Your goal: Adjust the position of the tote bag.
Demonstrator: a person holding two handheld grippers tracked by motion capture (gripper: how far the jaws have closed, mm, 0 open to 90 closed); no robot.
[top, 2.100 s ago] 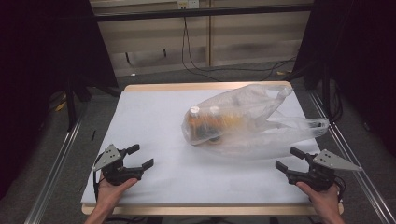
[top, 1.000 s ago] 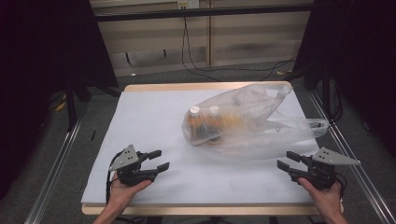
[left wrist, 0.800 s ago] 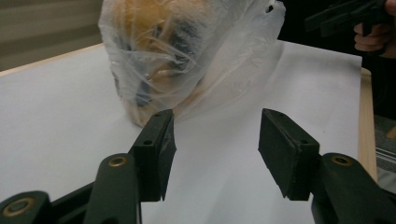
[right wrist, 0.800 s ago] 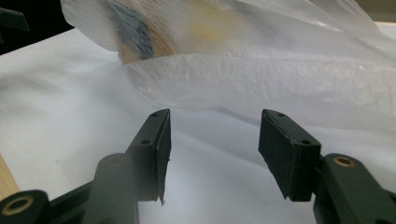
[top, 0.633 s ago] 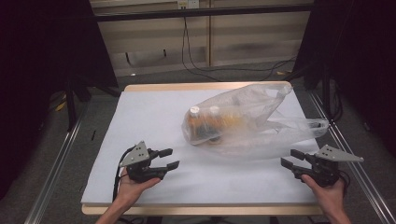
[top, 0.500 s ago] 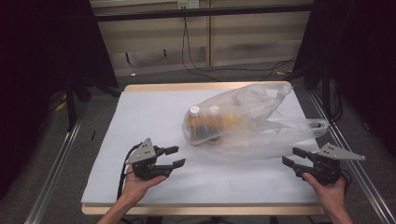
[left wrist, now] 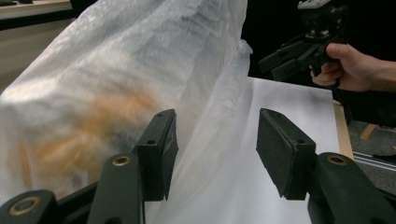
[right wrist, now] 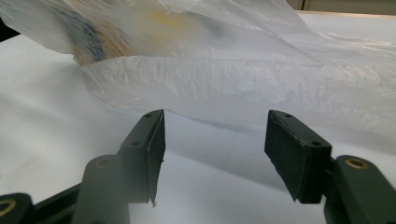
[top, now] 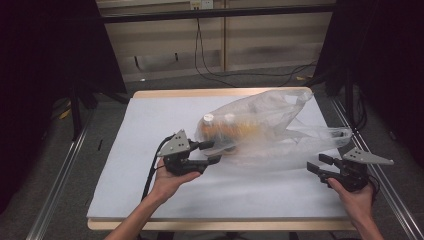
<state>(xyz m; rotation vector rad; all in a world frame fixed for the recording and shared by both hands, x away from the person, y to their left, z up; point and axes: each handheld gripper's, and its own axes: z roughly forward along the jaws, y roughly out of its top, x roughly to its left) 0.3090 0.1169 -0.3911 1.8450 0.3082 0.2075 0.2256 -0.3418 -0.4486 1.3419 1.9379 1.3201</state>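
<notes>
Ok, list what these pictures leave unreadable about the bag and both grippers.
- Bottles in the plastic bag: high view shows white caps and orange blur; film hides labels, count unsure.
- Left gripper view: contents smeared orange behind the film.
- Right gripper view: the bag's far end is cut off by the top edge.

high view: I look from above, forward and down on the table (top: 150, 130) | gripper views: low, very near | all share the plastic bag (top: 260, 125)
</notes>
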